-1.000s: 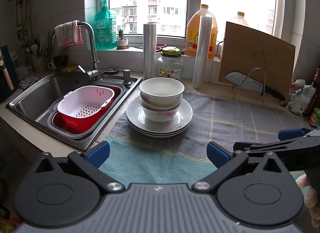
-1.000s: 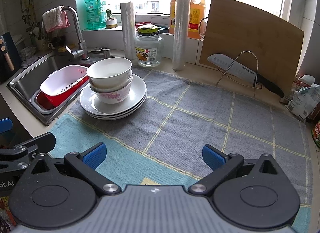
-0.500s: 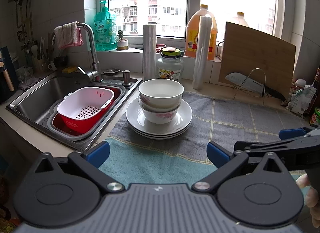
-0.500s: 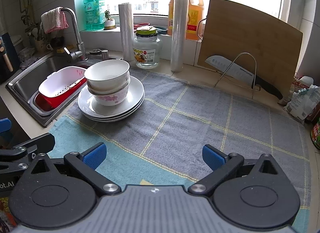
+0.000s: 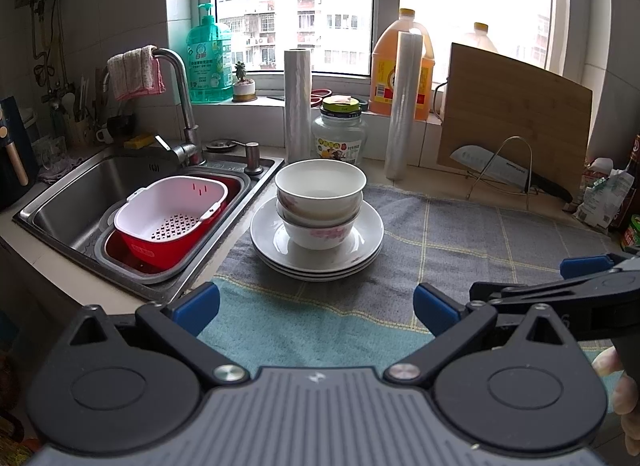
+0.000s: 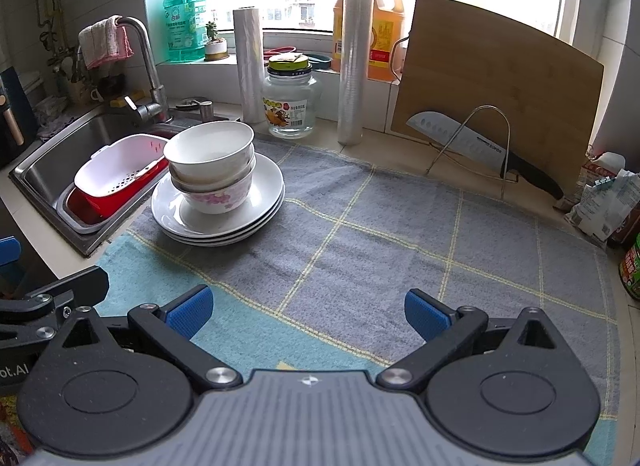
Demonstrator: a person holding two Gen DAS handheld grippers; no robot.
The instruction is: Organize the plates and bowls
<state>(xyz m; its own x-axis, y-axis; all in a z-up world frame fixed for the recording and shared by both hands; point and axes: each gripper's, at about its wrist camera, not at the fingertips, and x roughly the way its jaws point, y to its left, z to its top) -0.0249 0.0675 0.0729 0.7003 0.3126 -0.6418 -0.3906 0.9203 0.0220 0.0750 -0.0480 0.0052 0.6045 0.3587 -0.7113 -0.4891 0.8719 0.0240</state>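
Note:
Several white bowls (image 5: 320,193) are nested in a stack on a stack of white plates (image 5: 362,244), on a grey and teal cloth by the sink. The same bowls (image 6: 212,163) and plates (image 6: 264,195) show at left in the right wrist view. My left gripper (image 5: 316,304) is open and empty, a little in front of the plates. My right gripper (image 6: 306,312) is open and empty over the cloth, to the right of the stack.
A sink (image 5: 80,193) at left holds a white colander in a red basin (image 5: 168,217). A jar (image 5: 338,133), two wrap rolls (image 5: 402,105), an oil jug, a cutting board (image 5: 516,117) and a knife on a wire rack (image 6: 476,145) line the back.
Both grippers have edged slightly forward; the bowls and plates look a little nearer. Nothing was taken hold of or moved.

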